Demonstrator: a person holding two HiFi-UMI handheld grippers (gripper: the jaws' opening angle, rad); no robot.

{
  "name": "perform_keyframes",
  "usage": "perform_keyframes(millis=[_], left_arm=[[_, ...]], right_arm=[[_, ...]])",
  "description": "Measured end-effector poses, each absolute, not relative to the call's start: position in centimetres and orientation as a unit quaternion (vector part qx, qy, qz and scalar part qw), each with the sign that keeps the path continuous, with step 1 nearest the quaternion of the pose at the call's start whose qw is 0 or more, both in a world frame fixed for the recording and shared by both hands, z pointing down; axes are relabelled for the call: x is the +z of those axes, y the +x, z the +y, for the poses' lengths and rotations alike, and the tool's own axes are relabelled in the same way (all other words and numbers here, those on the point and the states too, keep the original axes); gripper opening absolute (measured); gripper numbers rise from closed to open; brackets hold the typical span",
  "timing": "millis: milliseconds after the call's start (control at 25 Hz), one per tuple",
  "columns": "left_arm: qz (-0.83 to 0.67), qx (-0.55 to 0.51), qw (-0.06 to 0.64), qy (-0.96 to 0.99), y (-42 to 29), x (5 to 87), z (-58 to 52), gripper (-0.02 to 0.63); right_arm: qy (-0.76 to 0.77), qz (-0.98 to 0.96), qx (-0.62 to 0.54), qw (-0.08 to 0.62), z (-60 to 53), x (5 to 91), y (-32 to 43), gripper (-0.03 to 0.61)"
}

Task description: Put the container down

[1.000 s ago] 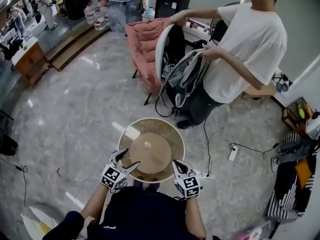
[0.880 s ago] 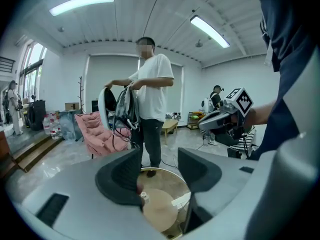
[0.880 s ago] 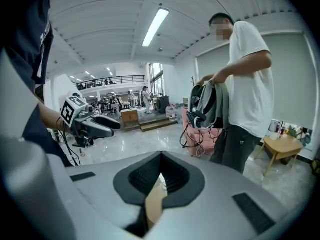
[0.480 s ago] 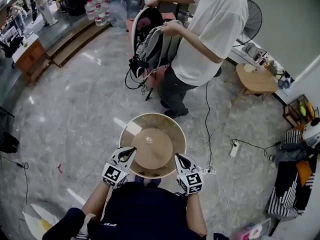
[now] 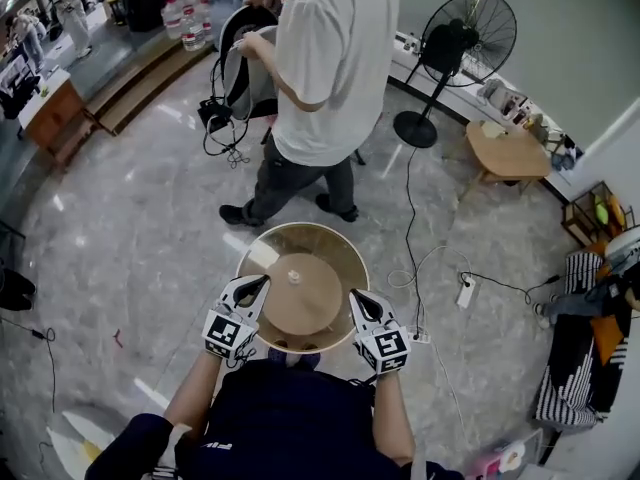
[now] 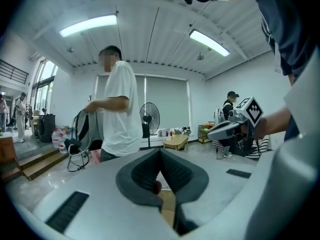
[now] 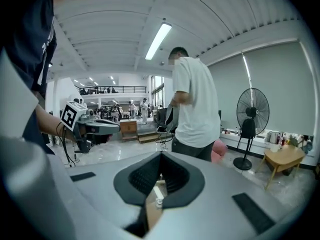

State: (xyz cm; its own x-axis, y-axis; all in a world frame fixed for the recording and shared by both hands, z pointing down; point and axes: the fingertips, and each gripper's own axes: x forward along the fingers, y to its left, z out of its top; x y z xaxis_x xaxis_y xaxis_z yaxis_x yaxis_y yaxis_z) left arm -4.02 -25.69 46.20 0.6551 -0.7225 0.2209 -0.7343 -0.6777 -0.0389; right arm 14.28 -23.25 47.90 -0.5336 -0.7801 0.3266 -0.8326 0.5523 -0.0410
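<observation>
A round clear container point(image 5: 300, 236) with a tan lid point(image 5: 300, 298) and a small knob hangs in front of me, above the marble floor. My left gripper point(image 5: 260, 284) is shut on its left rim. My right gripper point(image 5: 355, 298) is shut on its right rim. In the left gripper view the jaws point(image 6: 160, 154) meet at their tips, with a strip of the tan container point(image 6: 167, 204) below them and the right gripper point(image 6: 235, 128) opposite. In the right gripper view the jaws point(image 7: 160, 160) also meet, with the lid and knob point(image 7: 156, 200) showing beneath and the left gripper point(image 7: 95, 126) opposite.
A person in a white T-shirt point(image 5: 322, 58) stands close ahead holding a backpack point(image 5: 238, 53). A standing fan point(image 5: 455, 38) and a low wooden table point(image 5: 510, 153) are at the right. A power strip with cables point(image 5: 465, 293) lies on the floor. Steps point(image 5: 140, 88) run along the left.
My left gripper's jaws, forked open a second ago, have shut on the container's rim. Both grippers and the container have risen a little. The person with the backpack has moved left across the view.
</observation>
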Motion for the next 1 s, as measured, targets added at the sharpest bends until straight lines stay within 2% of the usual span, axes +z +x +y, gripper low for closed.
perform_keyframes(millis=[1000], left_arm=[[-0.403,0.088,0.017,0.911,-4.1,44.6,-27.1,0.023]], right_arm=[[0.453,-0.88,0.084,0.117,-25.4,45.2,12.2,0.025]])
